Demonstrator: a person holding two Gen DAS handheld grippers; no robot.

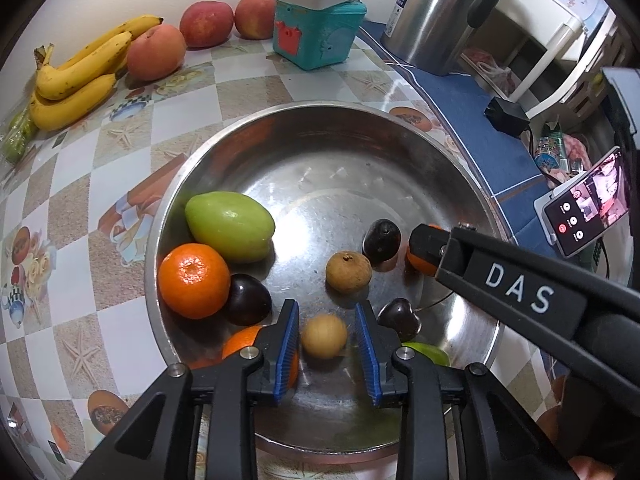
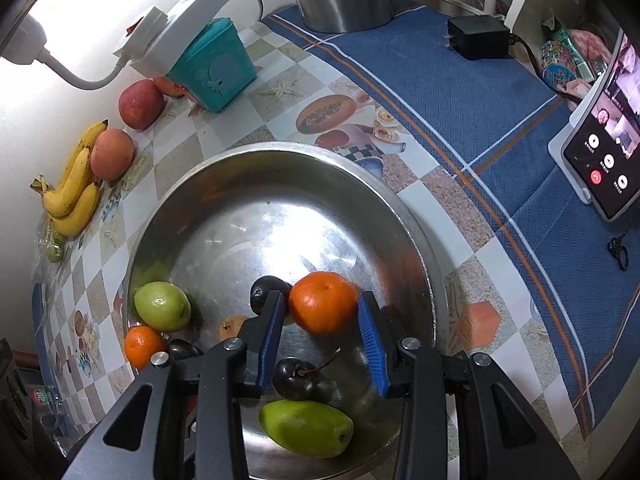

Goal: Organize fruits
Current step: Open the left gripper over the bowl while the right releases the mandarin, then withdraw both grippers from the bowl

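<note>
A steel bowl [image 1: 320,120] [image 2: 416,224] holds mixed fruit. My left gripper [image 1: 326,334] is open, its blue pads on either side of a small tan longan [image 1: 323,336]. Around it lie a second longan [image 1: 348,272], a green mango [image 1: 230,226], a tangerine [image 1: 193,280] and dark plums [image 1: 248,299]. My right gripper [image 2: 321,316] is open around a tangerine [image 2: 323,302] on the bowl's right side, pads close to it. A dark cherry [image 2: 294,378] and a green mango [image 2: 306,428] lie below it. The right gripper's arm [image 1: 516,284] shows in the left wrist view.
Bananas [image 1: 76,76] [image 2: 74,188] and peaches [image 1: 156,52] [image 2: 112,154] lie along the back wall beside a teal box [image 1: 316,36] [image 2: 218,68] with a power strip on it. A steel kettle [image 1: 436,12], a charger [image 2: 478,36] and a phone [image 2: 604,148] stand on the blue cloth at right.
</note>
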